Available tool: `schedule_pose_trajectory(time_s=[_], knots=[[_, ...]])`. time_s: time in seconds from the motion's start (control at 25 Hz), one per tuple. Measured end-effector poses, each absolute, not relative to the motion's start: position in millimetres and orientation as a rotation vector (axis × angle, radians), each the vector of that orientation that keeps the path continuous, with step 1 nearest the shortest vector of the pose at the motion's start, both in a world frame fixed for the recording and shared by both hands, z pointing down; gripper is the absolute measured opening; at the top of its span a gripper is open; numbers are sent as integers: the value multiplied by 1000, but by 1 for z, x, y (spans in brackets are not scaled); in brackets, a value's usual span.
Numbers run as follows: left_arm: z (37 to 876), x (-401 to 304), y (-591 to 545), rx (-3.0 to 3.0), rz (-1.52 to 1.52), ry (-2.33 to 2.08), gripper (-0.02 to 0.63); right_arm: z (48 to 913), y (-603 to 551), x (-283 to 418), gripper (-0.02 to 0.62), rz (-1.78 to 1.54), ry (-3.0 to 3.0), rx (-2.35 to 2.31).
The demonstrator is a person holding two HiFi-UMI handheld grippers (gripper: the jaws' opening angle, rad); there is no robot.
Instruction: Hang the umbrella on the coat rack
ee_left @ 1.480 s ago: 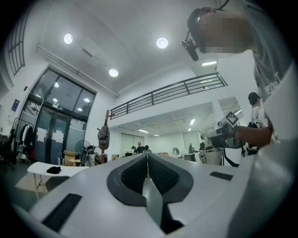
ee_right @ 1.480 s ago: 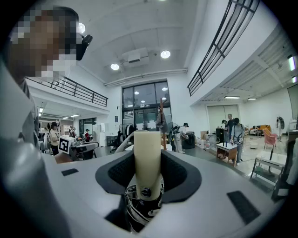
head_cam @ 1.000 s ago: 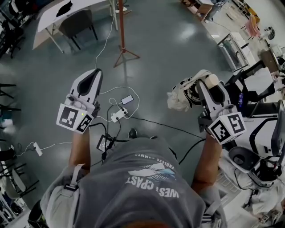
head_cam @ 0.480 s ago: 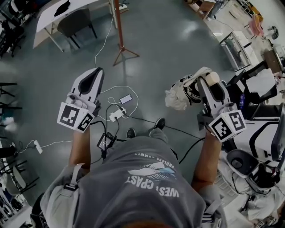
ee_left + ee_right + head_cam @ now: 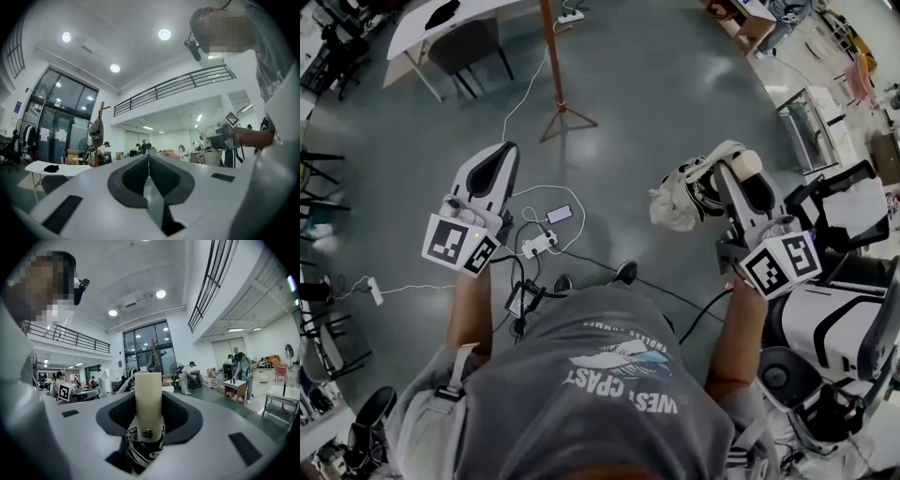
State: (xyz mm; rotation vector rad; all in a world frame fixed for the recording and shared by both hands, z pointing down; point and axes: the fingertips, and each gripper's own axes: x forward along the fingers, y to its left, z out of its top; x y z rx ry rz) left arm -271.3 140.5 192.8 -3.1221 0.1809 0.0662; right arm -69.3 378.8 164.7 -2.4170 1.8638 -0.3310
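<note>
- Currently, the right hand-held gripper [image 5: 741, 169] is clamped on the umbrella [image 5: 686, 199] by its cream handle [image 5: 148, 399].
- The handle stands between the jaws and runs along them, with its free end pointing forward past the fingertips.
- The folded canopy [image 5: 675, 208], white with dark print, bunches just beside this hand-held gripper on its inner side, above the floor [image 5: 675, 84].
- The left hand-held gripper [image 5: 499, 155] has its jaws together with nothing between them. It is held about level with the right one and well apart from it.
- The coat rack [image 5: 553, 66], a red-brown pole on a tripod foot, stands on the floor ahead of the person, well apart from both hand-held grippers.
- In the head view the pole lies forward and to the left of the right hand-held gripper, closer to the left one.
- In the right gripper view the rack shows directly behind the handle's end, so the jaw axis appears aimed at it.
- A dark hanging item [image 5: 96, 132] occupies the upper rack; free hooks cannot be made out.
- Judgement: the carry is under way. The coming move calls for closing the gap forward, then raising the handle to hook height.
</note>
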Motion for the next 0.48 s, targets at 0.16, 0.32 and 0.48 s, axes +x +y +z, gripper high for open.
schedule_pose_trajectory(time_s=[0.16, 0.32, 0.48], knots=[[191, -249, 143, -3108, 58, 256, 21, 167, 375, -35, 173, -336, 1914, -2382], [191, -229, 148, -3093, 38, 327, 21, 167, 372, -6, 173, -336, 1960, -2337], [190, -209, 149, -3071, 26, 392, 21, 166, 371, 19, 173, -336, 1992, -2301]])
